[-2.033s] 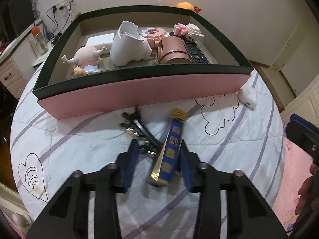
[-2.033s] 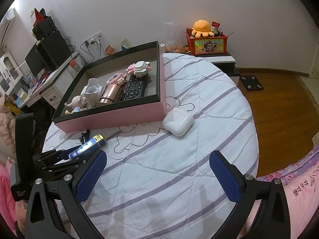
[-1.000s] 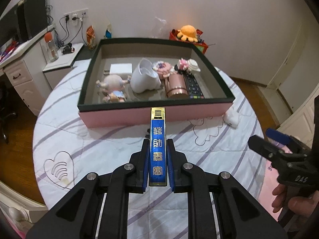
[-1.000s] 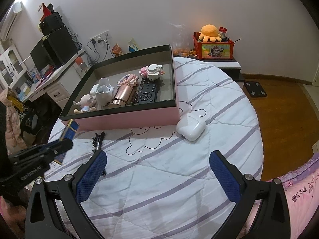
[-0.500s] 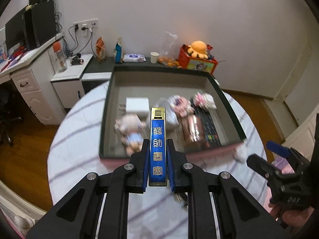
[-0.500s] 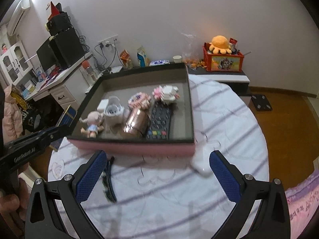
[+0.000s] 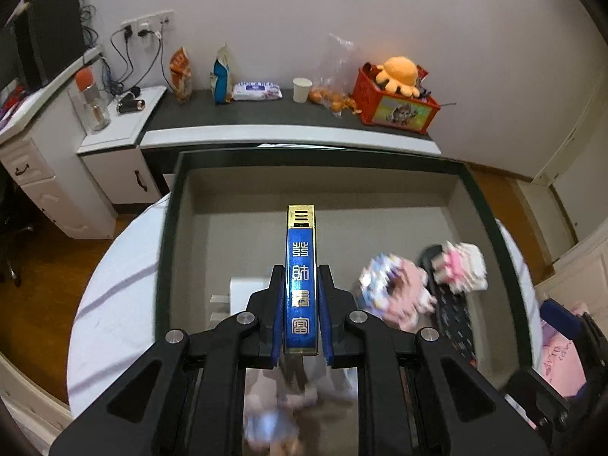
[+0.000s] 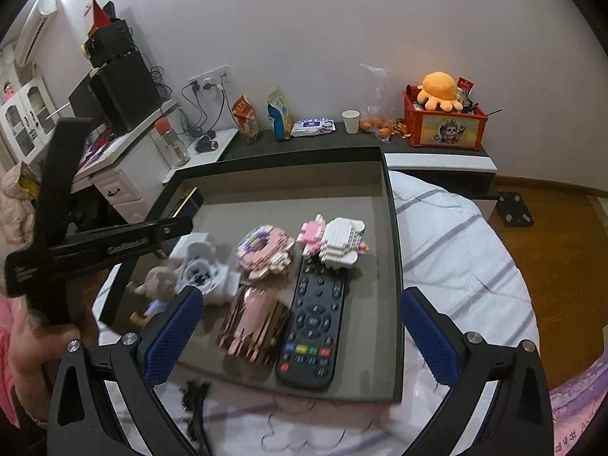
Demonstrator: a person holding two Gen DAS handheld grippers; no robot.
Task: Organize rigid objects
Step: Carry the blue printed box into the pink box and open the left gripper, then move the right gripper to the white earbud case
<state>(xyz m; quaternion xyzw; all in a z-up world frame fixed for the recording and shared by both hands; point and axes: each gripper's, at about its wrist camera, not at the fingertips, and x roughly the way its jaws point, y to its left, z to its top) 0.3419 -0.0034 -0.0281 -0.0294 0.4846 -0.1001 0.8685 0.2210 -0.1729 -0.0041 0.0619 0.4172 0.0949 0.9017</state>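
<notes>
We see a long, thin blue box [image 7: 300, 285] with gold letters down its face and a gold tip. It sits in the middle of the left wrist view, squeezed tight between the two blue pads of our left gripper [image 7: 300, 313]. It is up in the air over the tray [image 7: 171, 228], with its gold tip pointing at the bare back part.

A moment ago the tray sat lower and smaller in this view. Now it fills the frame, and the toys [image 7: 395, 288] and the remote [image 7: 454, 319] slide by in a blur at the lower right.

In the right wrist view, our left gripper reaches in from the left edge, tilted a bit, and the box tip [image 8: 187, 199] pokes out over the tray's left wall. Our right gripper [image 8: 300, 336] hangs at the bottom of the frame with its pads wide apart, holding nothing.
</notes>
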